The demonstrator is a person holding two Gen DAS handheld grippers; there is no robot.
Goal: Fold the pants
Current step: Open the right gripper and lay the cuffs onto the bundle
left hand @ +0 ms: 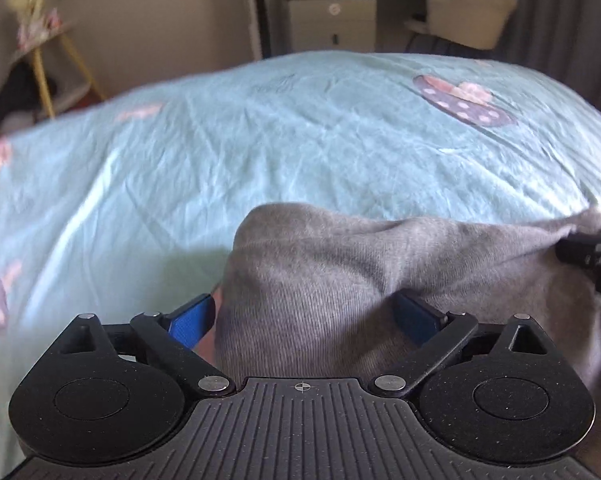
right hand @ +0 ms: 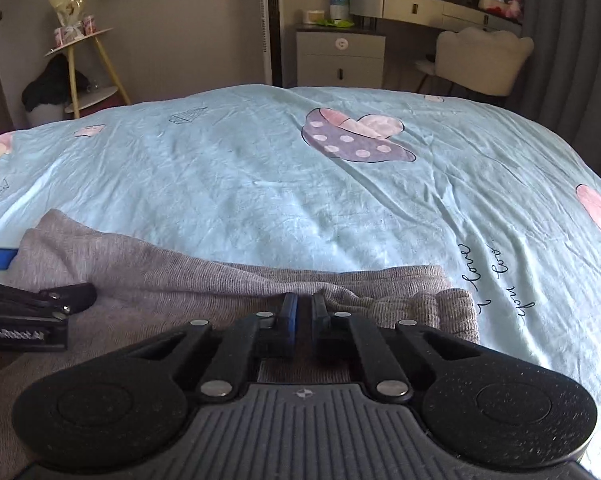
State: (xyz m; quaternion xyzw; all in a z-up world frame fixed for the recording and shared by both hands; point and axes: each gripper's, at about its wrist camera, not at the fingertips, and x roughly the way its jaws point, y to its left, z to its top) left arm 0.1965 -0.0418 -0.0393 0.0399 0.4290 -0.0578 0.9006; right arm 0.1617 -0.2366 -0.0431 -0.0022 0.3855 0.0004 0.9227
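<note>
Grey knit pants (left hand: 332,264) lie on the light blue bedspread (left hand: 260,132) near its front edge. In the left wrist view my left gripper (left hand: 304,316) has its blue-padded fingers (left hand: 192,320) spread wide, with a raised hump of the grey fabric bulging up between them. In the right wrist view the pants (right hand: 180,276) stretch from left to right. My right gripper (right hand: 303,312) is shut on a fold of the pants near the ribbed end (right hand: 448,308). The left gripper shows at the left edge of the right wrist view (right hand: 40,300), and the right one at the right edge of the left wrist view (left hand: 596,256).
The bedspread (right hand: 300,200) carries a heart print (right hand: 352,136) and script lettering (right hand: 488,276). Beyond the bed stand a white nightstand (right hand: 340,56), a dressing table with a cream chair (right hand: 480,60), a yellow-legged side table (right hand: 80,68) and grey curtains (right hand: 572,40).
</note>
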